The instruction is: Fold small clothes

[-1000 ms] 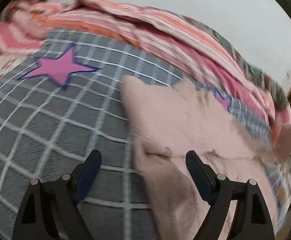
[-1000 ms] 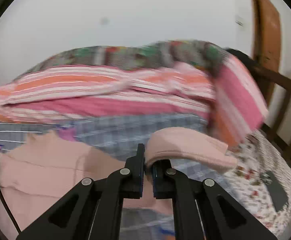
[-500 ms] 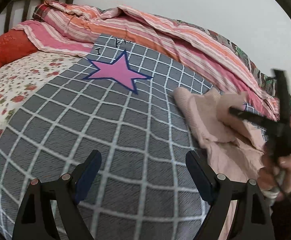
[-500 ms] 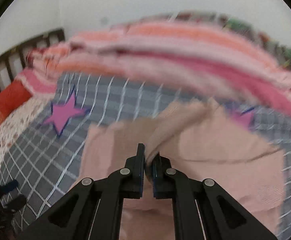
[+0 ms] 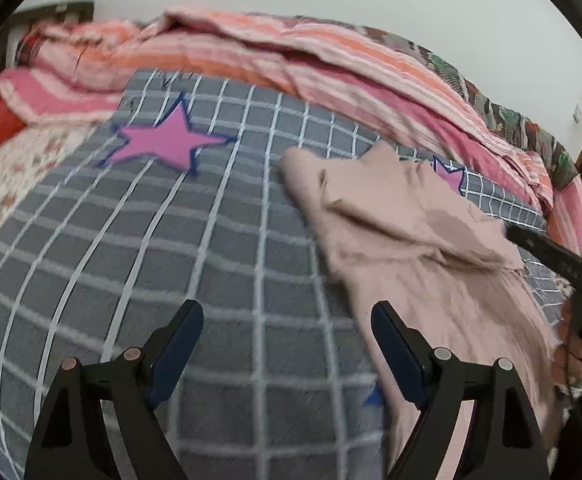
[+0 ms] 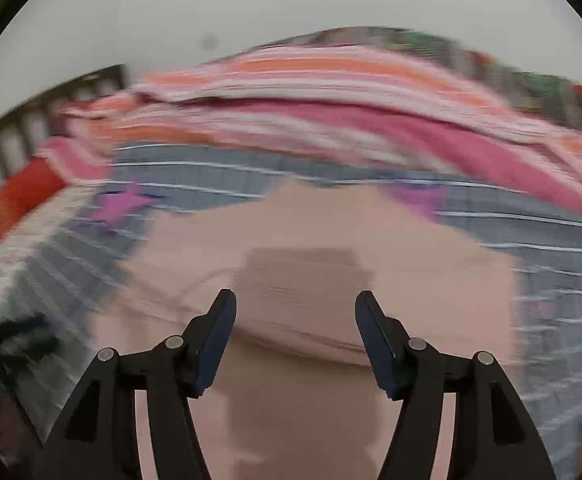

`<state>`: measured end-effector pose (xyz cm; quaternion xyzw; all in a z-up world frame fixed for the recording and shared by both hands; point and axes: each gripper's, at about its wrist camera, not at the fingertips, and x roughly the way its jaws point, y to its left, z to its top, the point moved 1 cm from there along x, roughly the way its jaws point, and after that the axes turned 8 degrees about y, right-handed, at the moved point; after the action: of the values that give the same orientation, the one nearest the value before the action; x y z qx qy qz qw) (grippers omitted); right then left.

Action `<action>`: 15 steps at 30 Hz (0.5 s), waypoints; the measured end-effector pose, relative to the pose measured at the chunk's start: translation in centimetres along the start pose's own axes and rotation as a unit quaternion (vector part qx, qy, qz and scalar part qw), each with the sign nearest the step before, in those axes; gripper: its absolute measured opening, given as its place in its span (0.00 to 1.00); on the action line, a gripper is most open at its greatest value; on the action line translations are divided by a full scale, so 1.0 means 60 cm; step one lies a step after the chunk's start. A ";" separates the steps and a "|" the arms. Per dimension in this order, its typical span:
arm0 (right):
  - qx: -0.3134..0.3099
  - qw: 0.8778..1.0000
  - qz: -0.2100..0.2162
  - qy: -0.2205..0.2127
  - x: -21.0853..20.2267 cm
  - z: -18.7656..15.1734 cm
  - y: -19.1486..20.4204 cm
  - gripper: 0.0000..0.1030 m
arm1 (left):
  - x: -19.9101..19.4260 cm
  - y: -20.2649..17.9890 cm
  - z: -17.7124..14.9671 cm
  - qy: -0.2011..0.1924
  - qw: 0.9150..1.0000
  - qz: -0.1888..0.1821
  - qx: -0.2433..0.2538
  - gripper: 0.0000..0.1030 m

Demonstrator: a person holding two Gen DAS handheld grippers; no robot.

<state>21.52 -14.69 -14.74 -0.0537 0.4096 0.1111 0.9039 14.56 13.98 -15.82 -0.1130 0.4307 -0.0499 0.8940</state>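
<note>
soft daylight, motion blur, fisheye warp

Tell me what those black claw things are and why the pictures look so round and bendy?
Those claws are grabbing tools. A person holds one in each hand, and each carries a tiny wide-eyed camera, which bends the picture. One picture looks out from the left tool, open over a grey checked blanket with a pink star. The other looks out from the right tool, whose jaws have just been opening; nothing is pinched between them. Below it lies a small pink garment, partly folded. Neither tool holds anything. Striped bedding is piled behind.
</note>
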 end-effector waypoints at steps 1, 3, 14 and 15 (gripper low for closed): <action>0.015 1.000 -0.017 0.003 -0.004 -0.009 -0.035 0.59 | 0.005 -0.009 0.009 -0.004 1.000 0.004 0.001 0.82; 0.054 0.997 -0.050 0.012 -0.002 -0.022 -0.103 0.59 | 0.020 -0.025 0.036 -0.008 1.000 0.004 -0.003 0.81; 0.176 0.978 -0.076 0.079 0.078 -0.066 -0.225 0.60 | 0.157 -0.047 0.109 0.045 0.997 0.051 -0.032 0.75; 0.173 0.978 -0.080 0.079 0.078 -0.067 -0.223 0.60 | 0.152 -0.046 0.101 0.037 0.998 0.048 -0.031 0.75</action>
<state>24.85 -27.70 -20.84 0.0622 0.4868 -0.0392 0.8704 25.04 10.60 -18.41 -0.1179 0.4696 0.0017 0.8749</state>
